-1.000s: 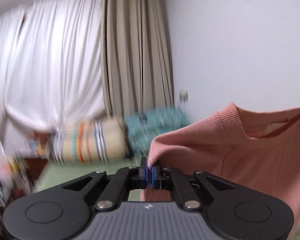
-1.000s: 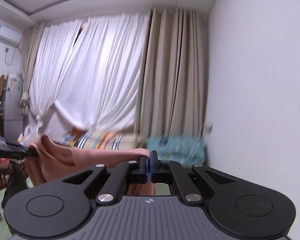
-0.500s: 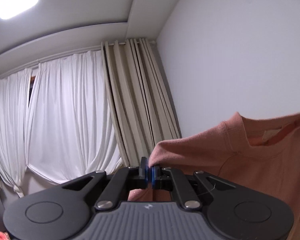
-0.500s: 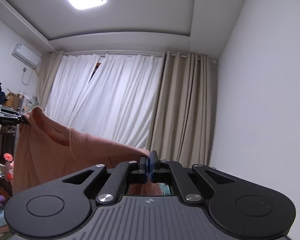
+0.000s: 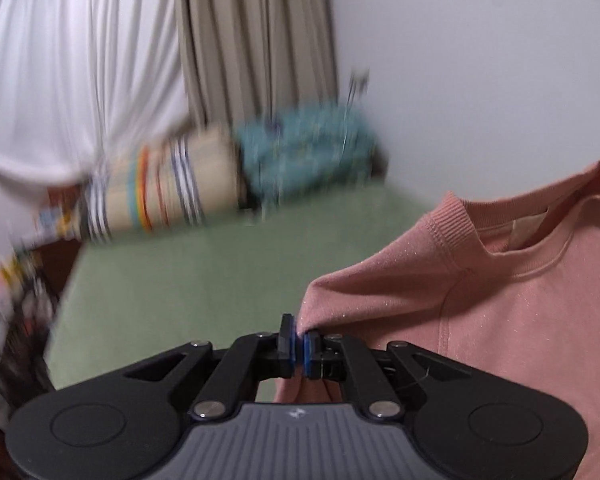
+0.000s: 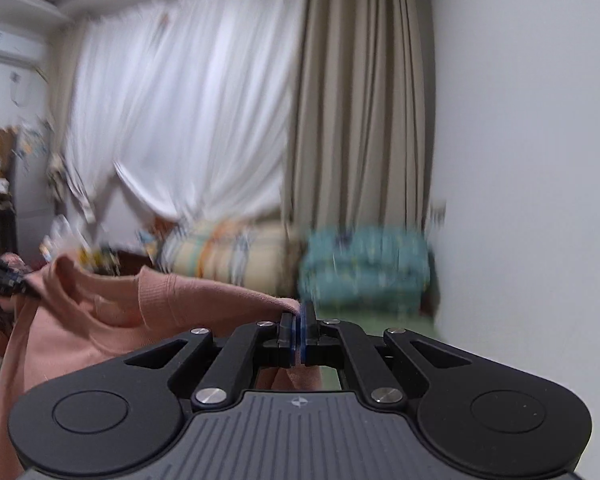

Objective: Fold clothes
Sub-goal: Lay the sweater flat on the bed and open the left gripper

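Both grippers clamp the pink sweater (image 5: 500, 300), held up over the green bed (image 5: 180, 280). Left gripper (image 5: 299, 334) view shows its neckline; right gripper (image 6: 299, 332) view alone shows the air conditioner (image 6: 14, 46).

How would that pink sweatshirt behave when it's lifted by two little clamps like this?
Probably floppy: the pink sweatshirt sags between the left gripper and right gripper, its body hanging below. It likely grips well, since each thin pinch of knit fabric holds. It seems light for its size.

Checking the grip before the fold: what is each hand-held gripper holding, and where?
Both hold the pink sweatshirt: left hand-held gripper and right hand-held gripper each pinch a shoulder, either side of the collar.
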`<state>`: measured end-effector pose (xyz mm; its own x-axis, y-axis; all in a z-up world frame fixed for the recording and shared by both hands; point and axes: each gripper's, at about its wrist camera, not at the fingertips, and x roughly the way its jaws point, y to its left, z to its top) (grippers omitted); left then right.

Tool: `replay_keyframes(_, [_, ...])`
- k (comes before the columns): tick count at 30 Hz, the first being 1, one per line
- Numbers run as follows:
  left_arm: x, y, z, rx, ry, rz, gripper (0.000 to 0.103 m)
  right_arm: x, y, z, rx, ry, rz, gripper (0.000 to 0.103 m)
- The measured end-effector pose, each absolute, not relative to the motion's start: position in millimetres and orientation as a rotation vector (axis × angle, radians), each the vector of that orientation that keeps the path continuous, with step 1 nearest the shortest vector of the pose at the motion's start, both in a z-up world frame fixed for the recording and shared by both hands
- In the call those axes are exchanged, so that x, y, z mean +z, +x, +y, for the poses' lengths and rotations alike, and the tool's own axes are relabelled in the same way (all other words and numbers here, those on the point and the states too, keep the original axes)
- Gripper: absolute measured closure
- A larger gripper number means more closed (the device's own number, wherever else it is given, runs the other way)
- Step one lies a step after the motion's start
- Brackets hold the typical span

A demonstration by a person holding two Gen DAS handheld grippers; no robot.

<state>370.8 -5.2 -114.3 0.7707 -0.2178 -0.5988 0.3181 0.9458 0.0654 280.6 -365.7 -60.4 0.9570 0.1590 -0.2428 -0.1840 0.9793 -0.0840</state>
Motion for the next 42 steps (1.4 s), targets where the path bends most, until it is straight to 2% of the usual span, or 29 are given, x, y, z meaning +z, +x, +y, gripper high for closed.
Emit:
replay_keyframes(3, [-183, 440, -12, -0.236, 0.102, 0.74, 0.1, -112, 354, -358, 0.098, -0.093, 0.324, 0.101])
replay_keyframes(5, [-207, 479, -21, -0.181, 0.088, 0.758, 0.1, -135, 402, -351, 0.042, -0.093, 0.35, 0.101])
replay_keyframes(9, [-196, 548, -26, -0.097, 0.093, 0.726, 0.098, -135, 466, -331, -0.03, -0.074, 0.304, 0.101])
replay_keyframes(10, [-192, 561, -29, -0.103, 0.084, 0.754, 0.096, -133, 483, -325, -0.042, -0.076, 0.296, 0.098])
replay_keyframes(11, [-202, 571, -33, -0.108, 0.08, 0.807, 0.079, -141, 509, -318, -0.05, -0.09, 0.353, 0.09])
replay_keyframes(12, [-218, 585, -36, -0.115, 0.079, 0.908, 0.055, -146, 520, -314, -0.053, -0.095, 0.391, 0.085])
replay_keyframes(13, [-229, 589, -38, -0.119, 0.082, 0.932, 0.05, -161, 526, -316, -0.055, -0.079, 0.446, 0.078])
replay_keyframes(15, [-256, 590, -30, -0.146, 0.09, 0.985, 0.049, -191, 536, -324, -0.052, -0.035, 0.544, 0.077])
replay_keyframes(17, [-275, 586, -20, -0.173, 0.072, 1.021, 0.046, -215, 526, -338, -0.006, 0.018, 0.593, 0.062])
replay_keyframes(20, [-300, 572, 12, -0.215, -0.03, 1.075, 0.046, -250, 486, -362, 0.081, 0.057, 0.706, 0.062])
replay_keyframes(25, [-321, 494, 64, -0.309, -0.202, 1.09, 0.046, -311, 359, -397, 0.182, 0.054, 0.906, 0.062])
replay_keyframes(27, [-329, 434, 83, -0.336, -0.306, 1.096, 0.045, -333, 317, -406, 0.21, 0.076, 0.978, 0.062])
replay_keyframes(32, [-341, 353, 85, -0.367, -0.362, 1.129, 0.045, -359, 207, -415, 0.216, 0.23, 1.005, 0.062])
replay_keyframes(36, [-347, 320, 79, -0.372, -0.385, 1.117, 0.045, -396, 184, -424, 0.189, 0.434, 1.028, 0.062])
replay_keyframes(37, [-348, 312, 79, -0.356, -0.42, 1.118, 0.045, -398, 182, -421, 0.202, 0.465, 1.009, 0.067])
replay_keyframes(38, [-349, 308, 79, -0.347, -0.444, 1.123, 0.045, -399, 179, -417, 0.221, 0.498, 0.983, 0.088])
replay_keyframes(42, [-343, 299, 77, -0.331, -0.433, 1.127, 0.045, -375, 171, -399, 0.216, 0.27, 0.938, 0.093])
